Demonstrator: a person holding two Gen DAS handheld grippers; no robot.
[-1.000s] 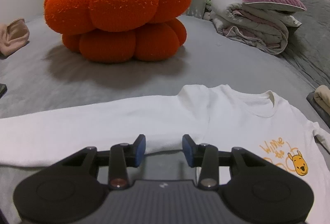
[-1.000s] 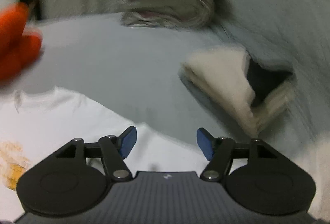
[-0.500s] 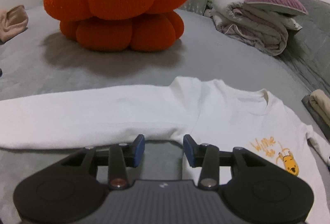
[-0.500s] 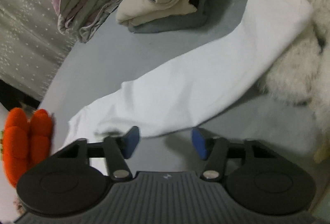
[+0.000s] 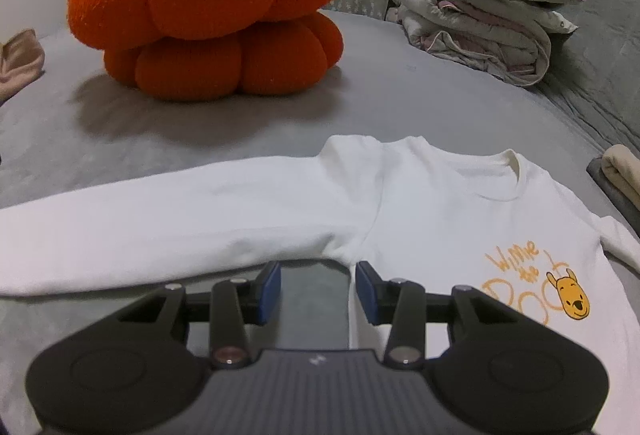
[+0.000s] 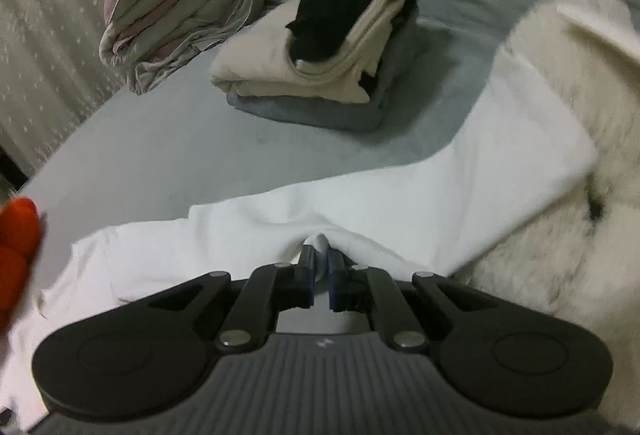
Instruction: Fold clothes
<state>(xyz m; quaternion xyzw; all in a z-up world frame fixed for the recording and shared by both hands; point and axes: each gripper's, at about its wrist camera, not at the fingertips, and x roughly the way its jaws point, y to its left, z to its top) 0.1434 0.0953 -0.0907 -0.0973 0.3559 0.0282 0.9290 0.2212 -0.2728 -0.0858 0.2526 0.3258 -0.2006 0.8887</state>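
Right tool (image 6: 319, 277) has just been closing: a second ago its jaws stood spread over blurred cloth; now they are pressed nearly together with a small tuck of white fabric pinched between the blue pads. Left wrist view has shifted slightly, so the armpit seam now sits just ahead of that tool.

White sweatshirt (image 5: 432, 211) — lies flat, front up, on the grey bed (image 5: 200, 139), collar toward the orange pumpkin cushion (image 5: 208, 3), sleeves stretched out to either side. Orange bear print on the chest, on the side away from the pumpkin cushion's shadow.

Left tool (image 5: 318, 289) — jaws partly spread, nothing between the pads; bare bed shows in the gap. Sweatshirt's underarm corner is just beyond the fingertips, right-hand pad at the body's side edge. Judged: lined up to take the mirror point to the right tool's pinch.

Right tool's pinch is at the lower edge of the other sleeve, near where it joins the body. Judged: a grip taken there lets the sleeve be swung over the chest for the first fold.

Sleeve end runs up onto a white fluffy blanket (image 6: 568, 139), far side from the pumpkin cushion. Folded clothes stack (image 6: 328, 75) and rolled quilt (image 6: 180, 11) sit beyond the sweatshirt, well apart from it.
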